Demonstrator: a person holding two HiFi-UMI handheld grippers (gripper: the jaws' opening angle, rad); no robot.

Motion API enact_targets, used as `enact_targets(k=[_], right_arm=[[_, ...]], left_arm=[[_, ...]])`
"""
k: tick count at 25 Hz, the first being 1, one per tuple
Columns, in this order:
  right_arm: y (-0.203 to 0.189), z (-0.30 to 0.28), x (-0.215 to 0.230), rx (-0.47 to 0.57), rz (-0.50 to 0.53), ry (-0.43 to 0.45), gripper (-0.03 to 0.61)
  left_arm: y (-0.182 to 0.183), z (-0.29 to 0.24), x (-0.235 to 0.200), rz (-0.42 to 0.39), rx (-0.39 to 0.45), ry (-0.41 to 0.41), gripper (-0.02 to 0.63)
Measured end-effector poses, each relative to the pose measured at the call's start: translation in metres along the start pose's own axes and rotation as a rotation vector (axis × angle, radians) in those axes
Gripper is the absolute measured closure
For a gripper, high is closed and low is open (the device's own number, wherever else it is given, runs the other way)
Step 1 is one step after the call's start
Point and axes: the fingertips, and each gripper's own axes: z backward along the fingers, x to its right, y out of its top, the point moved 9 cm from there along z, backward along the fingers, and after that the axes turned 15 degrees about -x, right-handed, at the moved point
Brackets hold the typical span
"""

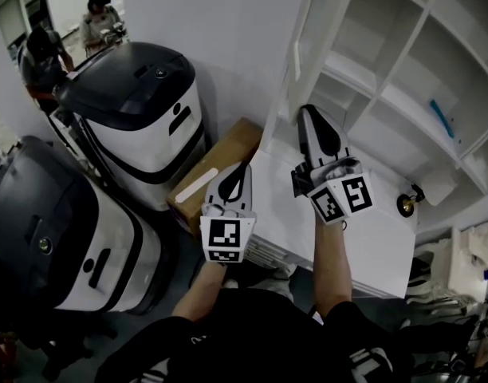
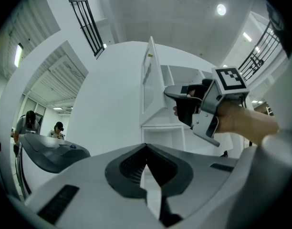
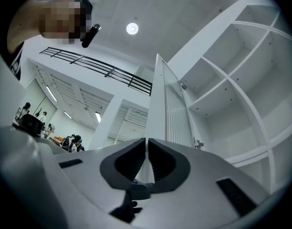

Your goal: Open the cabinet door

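Note:
The white cabinet stands open, its shelves bare apart from a small blue item. Its door is swung out and seen edge-on. My right gripper is shut with nothing between its jaws, its tip just below the door's lower edge. From the right gripper view the door rises straight ahead of the closed tips. My left gripper is lower and to the left, shut and empty. The left gripper view has its tips aimed at the door, with the right gripper beside it.
Two large white-and-black machines stand at the left, with a cardboard box between them and the cabinet. A low white top below my hands carries a small black and gold object. People stand far back.

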Motion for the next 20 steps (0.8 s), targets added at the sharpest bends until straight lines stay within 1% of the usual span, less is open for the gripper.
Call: enact_targets(k=[3, 5, 9, 15, 20], right_arm=[[0.000, -0.017, -0.014, -0.011, 0.095, 0.013, 0.542], [-0.001, -0.028, -0.023, -0.022, 0.125, 0.019, 0.541], [-0.003, -0.053, -0.035, -0.027, 0.112, 0.053, 0.541], [-0.004, -0.080, -0.046, -0.044, 0.129, 0.066, 0.541], [-0.007, -0.083, -0.049, -0.012, 0.073, 0.060, 0.541]], left_arm=[[-0.003, 0.002, -0.007, 0.008, -0.005, 0.016, 0.603], [-0.004, 0.005, -0.017, 0.019, -0.005, 0.038, 0.603], [-0.003, 0.013, -0.034, 0.031, 0.008, 0.084, 0.603], [-0.007, 0.031, -0.052, 0.046, 0.016, 0.147, 0.603], [-0.011, 0.048, -0.081, 0.068, 0.028, 0.226, 0.603]])
